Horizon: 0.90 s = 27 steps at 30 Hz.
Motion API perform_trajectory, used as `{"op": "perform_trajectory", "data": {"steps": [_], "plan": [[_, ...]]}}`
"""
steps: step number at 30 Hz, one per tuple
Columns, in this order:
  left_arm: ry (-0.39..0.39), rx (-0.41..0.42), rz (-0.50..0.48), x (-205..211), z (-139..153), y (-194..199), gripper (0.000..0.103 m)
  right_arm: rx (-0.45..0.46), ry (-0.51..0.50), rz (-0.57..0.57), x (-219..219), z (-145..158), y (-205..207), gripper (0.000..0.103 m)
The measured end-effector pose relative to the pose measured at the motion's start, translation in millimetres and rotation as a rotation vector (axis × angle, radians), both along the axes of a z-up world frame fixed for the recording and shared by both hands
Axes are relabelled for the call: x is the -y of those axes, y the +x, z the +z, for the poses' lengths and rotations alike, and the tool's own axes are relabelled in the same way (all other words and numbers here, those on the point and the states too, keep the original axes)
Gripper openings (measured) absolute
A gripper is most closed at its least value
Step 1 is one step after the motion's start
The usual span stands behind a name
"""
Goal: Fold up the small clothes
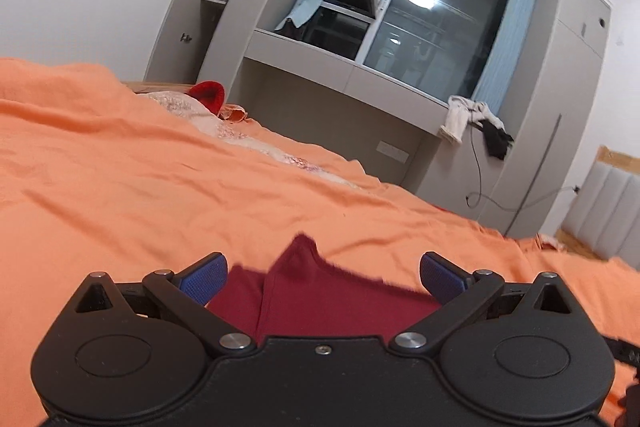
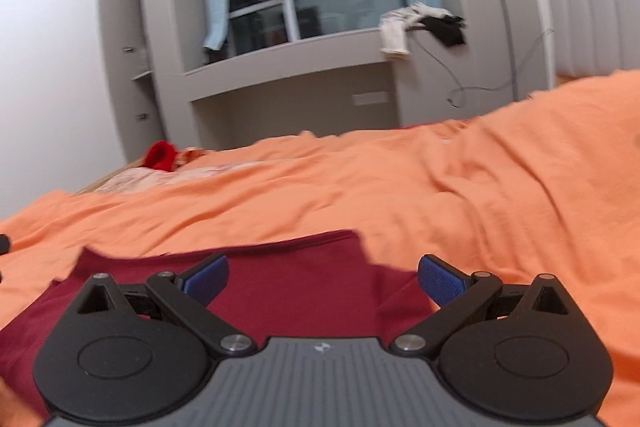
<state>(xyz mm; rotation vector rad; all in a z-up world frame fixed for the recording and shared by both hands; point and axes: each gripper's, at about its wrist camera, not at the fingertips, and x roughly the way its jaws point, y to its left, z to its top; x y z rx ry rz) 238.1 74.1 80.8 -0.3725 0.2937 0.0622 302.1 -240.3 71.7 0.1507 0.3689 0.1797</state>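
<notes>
Dark red garment (image 2: 288, 291) lies on the orange bed (image 1: 120, 187): soft, light, limp. Grip a raised corner. Left tongs (image 1: 322, 273) and right tongs (image 2: 323, 277) gape, empty.

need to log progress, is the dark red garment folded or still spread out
Partly folded: the dark red garment has one flap doubled over with a raised crease; the rest lies flat on the orange bedsheet.
</notes>
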Motion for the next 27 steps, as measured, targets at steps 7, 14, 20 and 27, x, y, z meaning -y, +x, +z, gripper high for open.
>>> {"op": "perform_trajectory", "data": {"steps": [7,14,20,27], "plan": [[-0.184,-0.126,-0.008,-7,-31,-57,0.102,0.054,-0.077,0.156,-58,-11,-35,0.103],[-0.287,-0.188,-0.007,-12,-50,-56,0.102,0.108,-0.237,0.158,-107,-29,-54,0.103],[-0.217,-0.222,-0.006,-1,-54,-49,0.102,0.034,-0.335,0.143,-121,-52,-43,0.103],[-0.050,-0.265,-0.008,14,-59,-44,0.102,0.040,-0.306,0.135,-119,-59,-50,0.103]]}}
